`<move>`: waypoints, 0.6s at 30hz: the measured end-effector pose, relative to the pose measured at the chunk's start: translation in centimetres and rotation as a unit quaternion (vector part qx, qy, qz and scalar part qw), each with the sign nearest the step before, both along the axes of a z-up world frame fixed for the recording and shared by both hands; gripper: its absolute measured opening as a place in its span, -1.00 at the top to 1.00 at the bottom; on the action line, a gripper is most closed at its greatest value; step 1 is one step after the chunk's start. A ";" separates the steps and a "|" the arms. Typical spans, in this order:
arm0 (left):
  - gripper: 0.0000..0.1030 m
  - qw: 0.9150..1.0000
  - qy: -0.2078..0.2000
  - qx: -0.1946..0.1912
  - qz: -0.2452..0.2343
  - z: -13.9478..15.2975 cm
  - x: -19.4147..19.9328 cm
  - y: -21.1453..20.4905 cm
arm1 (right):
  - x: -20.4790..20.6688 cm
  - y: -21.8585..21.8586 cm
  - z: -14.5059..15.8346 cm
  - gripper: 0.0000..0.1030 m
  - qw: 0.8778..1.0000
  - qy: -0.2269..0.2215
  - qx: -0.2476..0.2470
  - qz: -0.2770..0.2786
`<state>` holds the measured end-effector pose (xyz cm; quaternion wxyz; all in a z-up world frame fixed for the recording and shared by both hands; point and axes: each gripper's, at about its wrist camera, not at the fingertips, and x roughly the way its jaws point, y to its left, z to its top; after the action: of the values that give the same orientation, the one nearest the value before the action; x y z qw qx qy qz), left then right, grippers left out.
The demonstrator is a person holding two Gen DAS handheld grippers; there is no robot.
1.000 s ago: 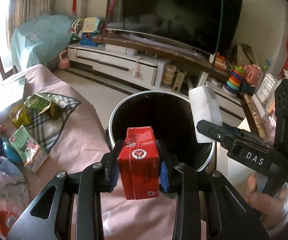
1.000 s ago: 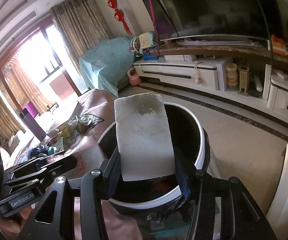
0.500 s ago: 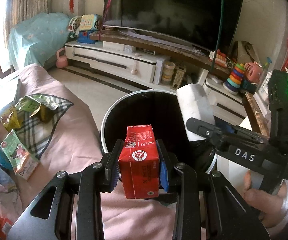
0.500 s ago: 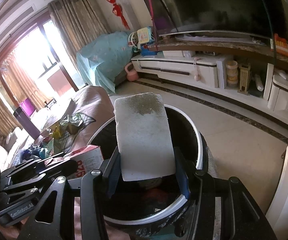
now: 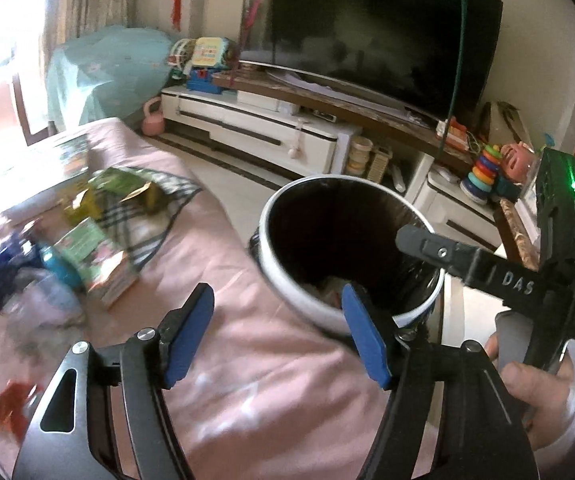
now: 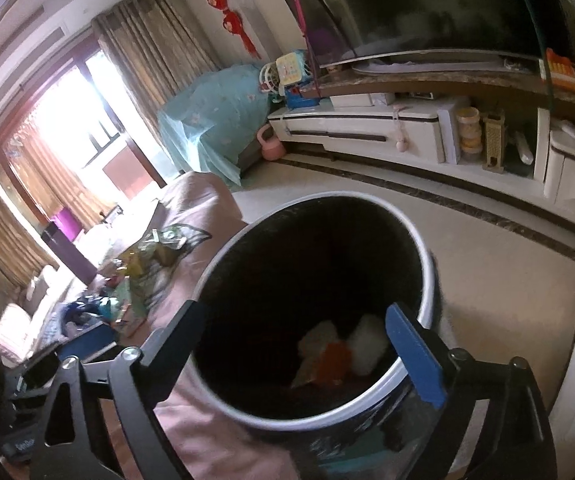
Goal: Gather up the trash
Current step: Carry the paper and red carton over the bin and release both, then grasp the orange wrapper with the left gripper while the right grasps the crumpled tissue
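Two grippers, both empty: left gripper (image 5: 277, 330) jaws spread wide above pink bedspread (image 5: 247, 360), right gripper (image 6: 307, 344) jaws spread wide over mouth of round white-rimmed black-lined trash bin (image 6: 427, 280). White and orange scraps (image 6: 339, 354) lie at bin bottom. More litter waits: green snack wrappers (image 5: 95, 236) on checked cloth (image 5: 155, 224) toward bedspread's far left edge. Likely next: swing left, jaws kept wide, descend square onto one wrapper, pinch flat side, avoid snagging cloth.
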<state>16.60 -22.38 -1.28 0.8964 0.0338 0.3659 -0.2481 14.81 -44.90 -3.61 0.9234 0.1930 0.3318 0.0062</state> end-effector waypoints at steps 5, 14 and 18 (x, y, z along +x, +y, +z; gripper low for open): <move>-0.37 1.000 0.002 -0.005 0.025 -0.3 -1.7 3.5 | -1.3 2.3 0.1 -0.93 1.000 -0.006 0.011 0.009; -0.37 0.997 -0.004 -0.011 0.080 -0.6 -4.5 10.9 | -3.1 7.8 -0.2 -0.93 0.998 -0.031 0.009 0.050; -0.37 0.994 -0.006 -0.011 0.109 -0.8 -5.4 14.0 | -3.6 10.4 -0.2 -0.93 0.996 -0.048 -0.004 0.070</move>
<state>11.17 -8.33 -2.13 0.9204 -0.0150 0.3595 -0.1529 11.22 -34.54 -3.83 0.9364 0.1648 0.2999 0.0782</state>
